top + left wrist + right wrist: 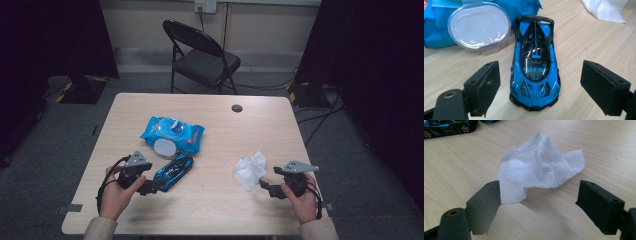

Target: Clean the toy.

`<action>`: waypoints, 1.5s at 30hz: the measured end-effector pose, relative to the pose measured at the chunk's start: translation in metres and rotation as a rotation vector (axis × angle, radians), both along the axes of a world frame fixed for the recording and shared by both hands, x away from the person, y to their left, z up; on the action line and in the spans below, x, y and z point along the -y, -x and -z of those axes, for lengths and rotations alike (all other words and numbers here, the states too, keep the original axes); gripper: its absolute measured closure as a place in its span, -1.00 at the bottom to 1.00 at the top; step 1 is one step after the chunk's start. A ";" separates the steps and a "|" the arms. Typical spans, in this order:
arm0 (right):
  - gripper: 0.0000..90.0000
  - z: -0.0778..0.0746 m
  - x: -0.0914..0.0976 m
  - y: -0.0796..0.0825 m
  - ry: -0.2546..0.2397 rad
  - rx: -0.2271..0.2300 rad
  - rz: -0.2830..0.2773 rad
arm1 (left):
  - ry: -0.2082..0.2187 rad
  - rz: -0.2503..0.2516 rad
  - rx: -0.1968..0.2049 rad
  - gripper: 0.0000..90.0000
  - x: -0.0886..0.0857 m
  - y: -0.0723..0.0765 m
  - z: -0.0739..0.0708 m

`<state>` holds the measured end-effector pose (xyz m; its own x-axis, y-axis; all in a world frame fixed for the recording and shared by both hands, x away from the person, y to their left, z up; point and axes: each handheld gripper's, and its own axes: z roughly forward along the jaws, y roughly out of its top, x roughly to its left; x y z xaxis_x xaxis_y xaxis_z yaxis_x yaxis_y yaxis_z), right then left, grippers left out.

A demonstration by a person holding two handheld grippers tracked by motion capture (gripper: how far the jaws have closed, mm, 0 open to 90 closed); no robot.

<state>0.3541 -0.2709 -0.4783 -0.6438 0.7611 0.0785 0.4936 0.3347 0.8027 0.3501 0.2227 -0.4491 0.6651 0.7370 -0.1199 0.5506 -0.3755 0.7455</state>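
A blue and black toy car lies on the wooden table at front left. In the left gripper view the car points its nose at the camera, and my left gripper stands open with a jaw on either side of the nose, not touching it. In the high view my left gripper sits at the car's near end. A crumpled white wipe lies to the right. My right gripper is open just in front of the wipe, whose near edge reaches between the jaws of that gripper.
A blue pack of wet wipes with its clear lid flipped open lies just behind the car. A round cable hole sits at the table's far edge. A black folding chair stands beyond the table.
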 end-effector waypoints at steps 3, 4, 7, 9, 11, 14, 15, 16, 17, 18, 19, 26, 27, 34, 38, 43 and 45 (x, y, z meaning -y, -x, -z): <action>-0.59 0.001 0.003 0.002 -0.004 -0.003 0.003 | 0.011 -0.005 0.005 -0.64 -0.003 0.002 0.001; -0.59 0.001 0.003 0.002 0.001 -0.004 0.005 | 0.011 -0.005 0.002 -0.64 -0.004 0.003 0.001; -0.59 0.001 0.006 0.004 0.007 0.000 0.008 | 0.014 -0.009 0.002 -0.64 -0.007 0.005 0.002; -0.59 0.001 0.007 0.005 0.009 -0.001 0.005 | 0.007 -0.006 0.003 -0.64 -0.009 0.007 0.002; -0.59 0.000 0.009 0.007 0.016 -0.002 0.003 | 0.011 -0.007 0.001 -0.64 -0.011 0.009 0.002; -0.59 0.000 0.011 0.009 0.018 -0.002 0.003 | 0.014 -0.014 -0.001 -0.64 -0.015 0.012 0.003; -0.59 0.000 0.012 0.009 0.017 0.000 0.003 | 0.011 -0.013 -0.004 -0.64 -0.017 0.012 0.003; -0.59 0.000 0.013 0.010 0.014 -0.002 0.003 | 0.011 -0.016 -0.008 -0.64 -0.018 0.013 0.003; -0.59 0.000 0.014 0.010 0.015 -0.005 0.006 | 0.007 -0.017 -0.004 -0.64 -0.020 0.014 0.004; -0.59 0.000 0.015 0.011 0.015 -0.004 0.005 | 0.009 -0.019 -0.005 -0.64 -0.021 0.015 0.004; -0.59 0.001 0.016 0.011 0.013 -0.004 0.006 | 0.013 -0.023 -0.008 -0.64 -0.022 0.016 0.005; -0.58 0.003 0.020 0.015 0.018 -0.005 0.005 | 0.011 -0.029 -0.014 -0.64 -0.032 0.021 0.009; -0.58 0.003 0.021 0.016 0.017 -0.007 0.006 | 0.011 -0.029 -0.013 -0.64 -0.033 0.022 0.010; -0.58 0.007 0.026 0.020 0.019 -0.013 0.008 | 0.012 -0.030 -0.014 -0.64 -0.040 0.029 0.013; -0.58 0.009 0.028 0.022 0.020 -0.012 0.014 | 0.010 -0.038 -0.015 -0.64 -0.044 0.032 0.016; -0.58 0.011 0.030 0.024 0.026 -0.013 0.014 | 0.013 -0.041 -0.017 -0.64 -0.049 0.035 0.021; -0.58 0.012 0.031 0.024 0.022 -0.015 0.017 | 0.012 -0.038 -0.015 -0.64 -0.051 0.036 0.022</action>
<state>0.3302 -0.3023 -0.4904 -0.6294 0.7739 0.0709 0.5110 0.3434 0.7880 0.3137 0.2736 -0.4706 0.6348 0.7600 -0.1392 0.5756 -0.3451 0.7413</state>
